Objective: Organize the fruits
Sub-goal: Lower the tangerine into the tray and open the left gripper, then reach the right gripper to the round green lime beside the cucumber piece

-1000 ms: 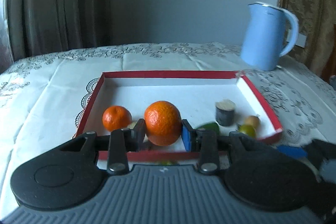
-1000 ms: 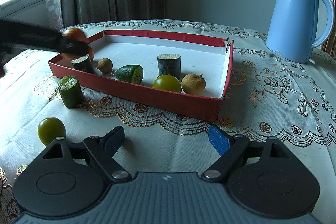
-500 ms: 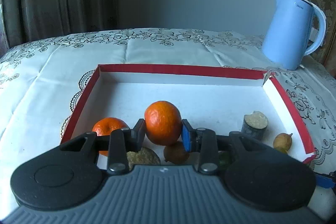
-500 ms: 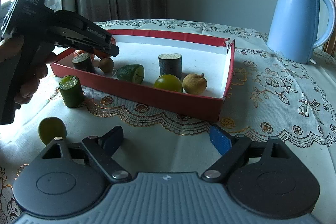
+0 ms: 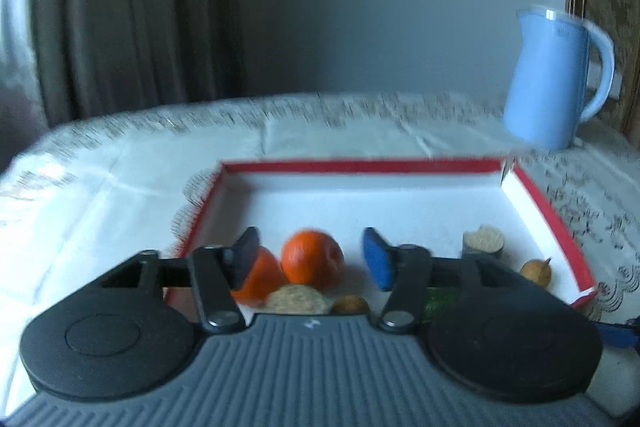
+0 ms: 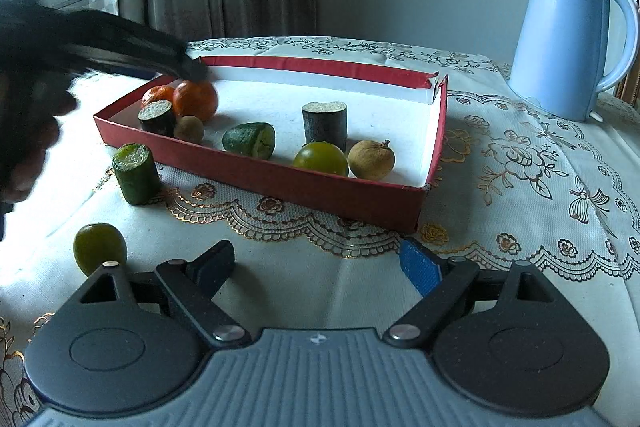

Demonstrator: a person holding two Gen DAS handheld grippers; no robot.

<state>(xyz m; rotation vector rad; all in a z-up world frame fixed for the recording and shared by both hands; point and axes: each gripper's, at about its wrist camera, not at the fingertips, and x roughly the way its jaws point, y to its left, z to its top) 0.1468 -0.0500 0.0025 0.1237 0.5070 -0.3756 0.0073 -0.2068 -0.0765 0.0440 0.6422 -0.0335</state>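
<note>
A blue kettle [image 6: 568, 39] bearing a faint logo near its rim that appears to read "Midea" (the letters are small and only partly legible) stands on the lace tablecloth [image 6: 520, 163], far ahead and to the right of both sets of jaws. The left gripper [image 5: 312, 257], blurred in its own view and seen from the right wrist camera as a dark streak held in a hand at the frame's left edge, reaches over the near-left corner of the red-rimmed box [image 6: 280, 179] with its jaws spread wide and holding nothing. A large orange [image 5: 313, 259] sits on the white box floor directly between and just beyond those fingertips, with a smaller orange [image 6: 158, 95] partly behind the left finger. Just below the jaws lie a dark cut stalk piece [image 6: 157, 117] and a small brown longan [image 6: 189, 129]. The right gripper [image 6: 318, 269] hovers low over the tablecloth on the near side of the box, jaws wide and empty. A green round fruit [image 6: 99, 247] rests just left of its left finger, and an upright green cut stalk [image 6: 135, 173] stands ahead-left, outside the box wall.
</note>
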